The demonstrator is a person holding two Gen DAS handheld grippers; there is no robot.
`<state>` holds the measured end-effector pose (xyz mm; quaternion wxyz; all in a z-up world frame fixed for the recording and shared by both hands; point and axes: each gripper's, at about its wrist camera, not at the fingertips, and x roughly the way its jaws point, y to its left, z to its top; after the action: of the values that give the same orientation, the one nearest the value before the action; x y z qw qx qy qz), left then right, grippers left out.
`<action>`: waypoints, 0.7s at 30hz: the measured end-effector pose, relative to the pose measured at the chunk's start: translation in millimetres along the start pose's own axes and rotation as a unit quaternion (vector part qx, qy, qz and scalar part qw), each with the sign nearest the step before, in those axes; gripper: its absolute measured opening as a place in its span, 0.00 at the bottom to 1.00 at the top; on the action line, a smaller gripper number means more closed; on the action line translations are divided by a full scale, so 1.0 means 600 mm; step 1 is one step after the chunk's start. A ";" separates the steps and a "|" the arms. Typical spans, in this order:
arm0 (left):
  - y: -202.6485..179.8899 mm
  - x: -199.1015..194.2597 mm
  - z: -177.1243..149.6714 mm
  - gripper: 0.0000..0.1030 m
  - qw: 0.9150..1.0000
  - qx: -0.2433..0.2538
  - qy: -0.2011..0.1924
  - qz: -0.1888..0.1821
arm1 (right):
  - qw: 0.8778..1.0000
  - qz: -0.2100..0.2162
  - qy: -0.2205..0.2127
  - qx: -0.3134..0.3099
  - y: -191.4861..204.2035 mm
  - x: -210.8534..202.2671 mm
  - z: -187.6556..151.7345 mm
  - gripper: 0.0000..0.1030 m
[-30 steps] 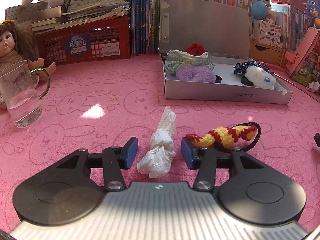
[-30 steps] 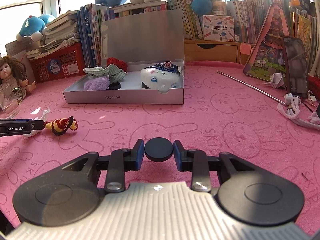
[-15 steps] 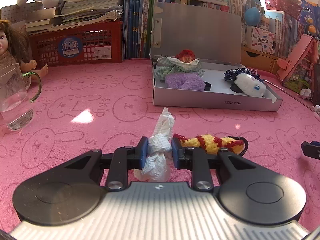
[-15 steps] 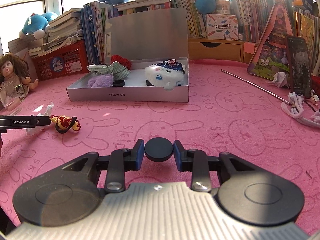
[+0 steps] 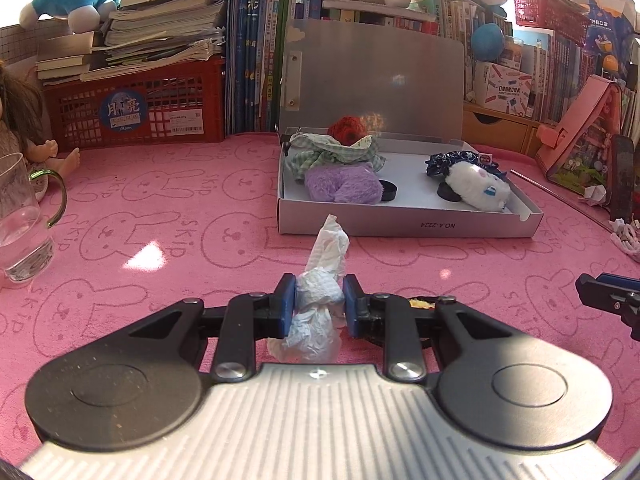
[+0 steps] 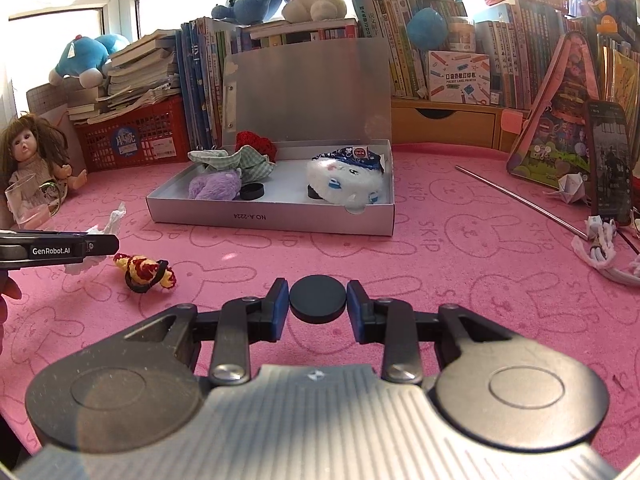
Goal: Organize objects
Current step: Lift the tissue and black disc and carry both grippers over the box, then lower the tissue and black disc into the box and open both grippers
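Tissue wad: one crumpled white tissue wad (image 5: 318, 308), pinched between the pads of the left claw (image 5: 319, 300); its twisted tail sticks out ahead of the claw, its loose bulk hangs below.
Tissue handling: likely very light, soft and crushable; it should not slip, but a loose tail could tear or catch. The knotted middle, where the pads sit, looks the firmest hold.
Left claw: clenched on the tissue wad.
Black disc: one flat round black disc (image 6: 317, 298), held edge to edge in the right claw (image 6: 317, 300), just above the surface.
Disc handling: judged stiff, smooth and light; the thin rim gives little to bite, so it may swivel or pop out if the grip slackens.
Right claw: clenched on the black disc.
Knitted toy: one yellow-and-red knitted toy (image 6: 144, 270) with a black loop, lying on the pink surface (image 6: 460, 280) just right of the left claw, well to the left of the right claw.
Open box: one grey box (image 5: 408, 226), lid up, straight ahead of both claws.
In the box: one purple plush, one white plush, one checked cloth, one red knitted piece, two black discs.
Glass mug: one glass mug (image 5: 24, 220), far left of the left claw.
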<state>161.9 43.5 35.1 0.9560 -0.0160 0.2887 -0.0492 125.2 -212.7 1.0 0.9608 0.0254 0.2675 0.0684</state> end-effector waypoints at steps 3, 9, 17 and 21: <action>-0.003 0.001 0.008 0.29 1.000 0.000 -0.006 0.001 | 1.000 0.002 -0.005 -0.006 0.004 0.001 0.009 0.35; -0.017 0.005 0.033 0.29 1.000 0.003 -0.013 -0.006 | 1.000 0.007 -0.016 -0.011 0.012 0.012 0.032 0.35; -0.039 0.024 0.067 0.29 1.000 0.005 -0.019 -0.019 | 1.000 0.012 -0.019 -0.009 0.011 0.037 0.060 0.35; -0.046 0.041 0.082 0.29 1.000 -0.006 -0.013 -0.024 | 1.000 0.015 -0.016 -0.006 0.009 0.051 0.072 0.35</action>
<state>207.1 13.6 64.0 0.9582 -0.0290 0.2757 -0.0707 172.9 -203.4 22.5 0.9640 0.0252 0.2510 0.0839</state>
